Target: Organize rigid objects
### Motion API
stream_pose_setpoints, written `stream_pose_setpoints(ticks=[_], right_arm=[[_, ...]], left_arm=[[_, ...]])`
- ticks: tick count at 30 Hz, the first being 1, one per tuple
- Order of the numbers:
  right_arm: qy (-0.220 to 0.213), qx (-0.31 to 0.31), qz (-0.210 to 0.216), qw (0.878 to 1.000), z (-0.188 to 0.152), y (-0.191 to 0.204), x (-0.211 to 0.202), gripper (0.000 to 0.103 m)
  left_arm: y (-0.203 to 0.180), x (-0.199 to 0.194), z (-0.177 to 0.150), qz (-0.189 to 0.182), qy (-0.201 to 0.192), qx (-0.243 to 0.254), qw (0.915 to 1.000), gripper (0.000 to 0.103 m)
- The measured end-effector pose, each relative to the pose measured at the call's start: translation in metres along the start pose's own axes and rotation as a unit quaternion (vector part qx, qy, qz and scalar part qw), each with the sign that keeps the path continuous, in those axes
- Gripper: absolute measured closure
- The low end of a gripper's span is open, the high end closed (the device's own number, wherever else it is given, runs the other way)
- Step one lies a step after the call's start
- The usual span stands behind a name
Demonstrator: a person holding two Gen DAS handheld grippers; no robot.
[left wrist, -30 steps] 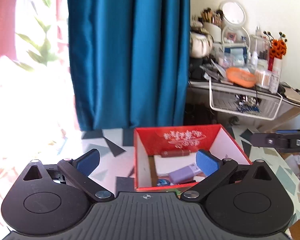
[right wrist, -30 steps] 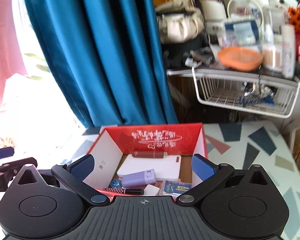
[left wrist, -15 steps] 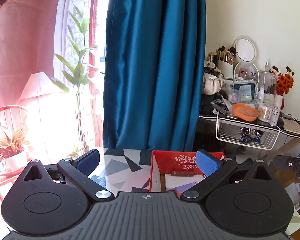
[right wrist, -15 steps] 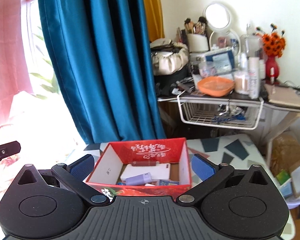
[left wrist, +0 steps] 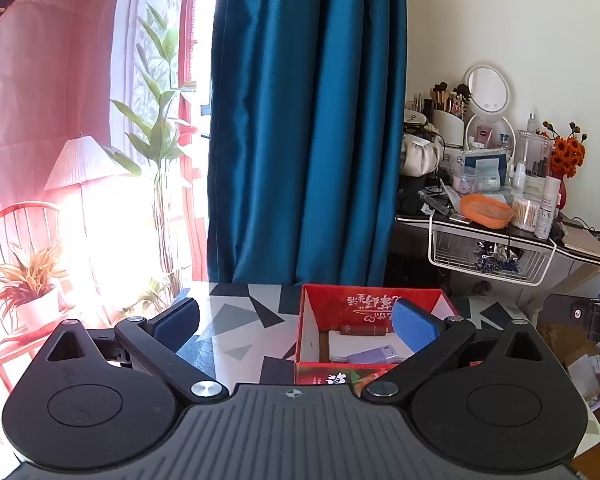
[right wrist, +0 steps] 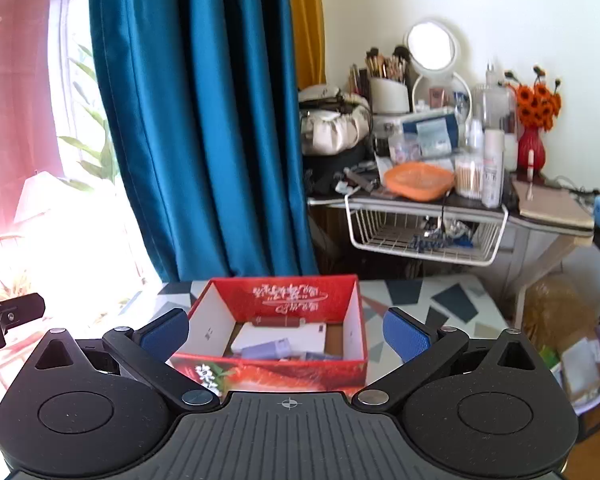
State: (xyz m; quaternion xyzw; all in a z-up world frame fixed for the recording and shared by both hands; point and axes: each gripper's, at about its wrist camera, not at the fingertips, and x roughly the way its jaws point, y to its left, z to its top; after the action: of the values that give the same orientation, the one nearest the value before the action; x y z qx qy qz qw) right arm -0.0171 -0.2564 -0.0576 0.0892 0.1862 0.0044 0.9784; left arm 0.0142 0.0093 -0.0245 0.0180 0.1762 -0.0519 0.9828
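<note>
A red cardboard box (left wrist: 332, 304) stands on the patterned table (left wrist: 244, 320). It also shows in the right wrist view (right wrist: 284, 296). Inside lie a white flat case (right wrist: 296, 336), a purple rectangular device (right wrist: 266, 348) and a dark red tube (right wrist: 278, 322). In the left wrist view I see the same case (left wrist: 348, 344), purple device (left wrist: 374, 356) and tube (left wrist: 362, 329). My left gripper (left wrist: 296, 318) is open and empty, held back from the box. My right gripper (right wrist: 286, 326) is open and empty, above the box's near side.
A blue curtain (left wrist: 300, 120) hangs behind the table. A cluttered vanity (right wrist: 440, 196) with a wire basket (right wrist: 420, 236), an orange bowl (right wrist: 418, 180) and a mirror stands at the back right. A chair and plants (left wrist: 28, 276) are at the left. A basket (right wrist: 580, 360) sits on the floor right.
Both grippers have pulled back and up from the box, which now looks smaller and farther. Both stay open and empty.
</note>
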Motion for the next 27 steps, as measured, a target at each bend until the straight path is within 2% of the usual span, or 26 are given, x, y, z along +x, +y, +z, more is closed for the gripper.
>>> stream_pose_setpoints(ticks=[13,27], right_arm=[[-0.015,-0.014,-0.002,1.0,0.0036,0.0026,-0.0057,0.0],[-0.018,-0.025,0.003,1.0,0.0047,0.0062,-0.0074,0.0]], left_arm=[[-0.0002,-0.0001,0.0007,-0.007,0.003,-0.007,0.9999,0.0],[-0.0017,-0.0007,0.0013,0.005,0.001,-0.008,1.0,0.0]])
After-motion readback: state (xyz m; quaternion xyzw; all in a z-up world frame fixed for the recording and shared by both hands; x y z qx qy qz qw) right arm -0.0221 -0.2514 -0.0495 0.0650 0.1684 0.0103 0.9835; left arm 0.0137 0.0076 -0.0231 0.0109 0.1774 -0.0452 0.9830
